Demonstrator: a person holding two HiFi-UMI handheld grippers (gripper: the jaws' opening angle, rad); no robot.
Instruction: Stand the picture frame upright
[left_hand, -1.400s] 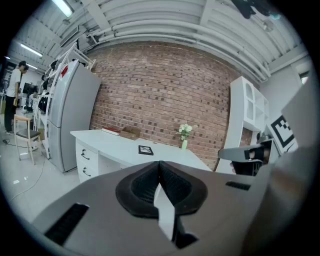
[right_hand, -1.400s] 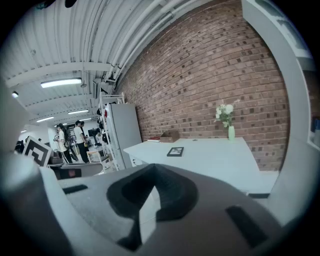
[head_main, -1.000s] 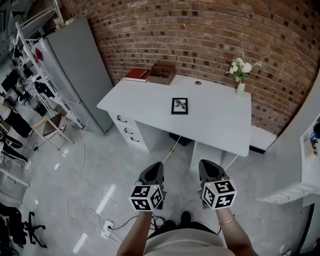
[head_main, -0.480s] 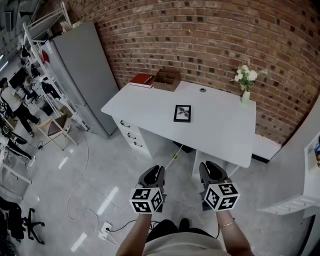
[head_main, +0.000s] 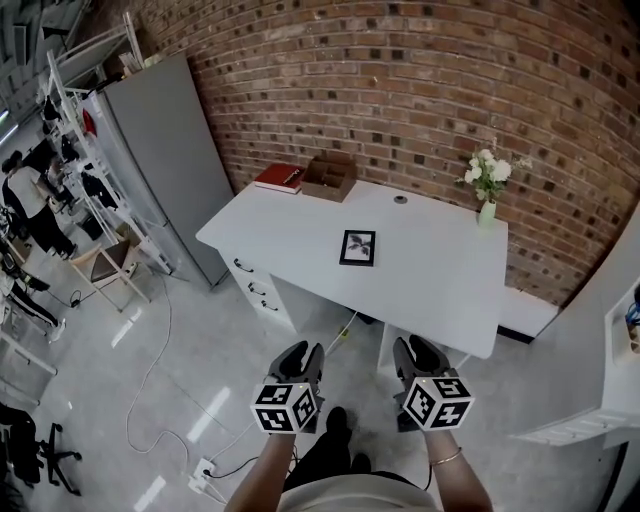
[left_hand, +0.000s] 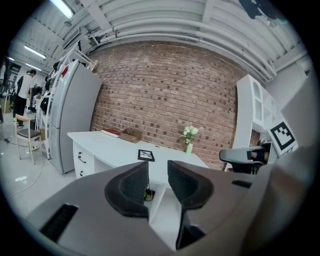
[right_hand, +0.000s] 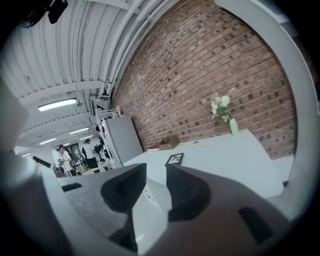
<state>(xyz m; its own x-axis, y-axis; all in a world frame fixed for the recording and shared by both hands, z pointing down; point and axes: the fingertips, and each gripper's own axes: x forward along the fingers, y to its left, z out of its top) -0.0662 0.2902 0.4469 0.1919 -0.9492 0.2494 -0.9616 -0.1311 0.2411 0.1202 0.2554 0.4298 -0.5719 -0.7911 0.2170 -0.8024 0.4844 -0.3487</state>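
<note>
Since I'm standing well short of the desk (head_main: 440, 275), I hold the left gripper (head_main: 301, 358) and right gripper (head_main: 417, 352) side by side at the bottom centre of the head view, aimed toward it. Both sets of jaws have just been opening and stand apart with nothing between them, ready for the reach. The picture frame (head_main: 358, 248) lies flat, face up, mid-frame on the white top: small, black-edged, with a pale print.

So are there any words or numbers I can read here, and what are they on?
No words or numbers can be read anywhere.
The red book: its cover is too small to read.
The picture frame: a dark picture, no words seen.
The cubes: black-and-white square patterns, no letters.
</note>
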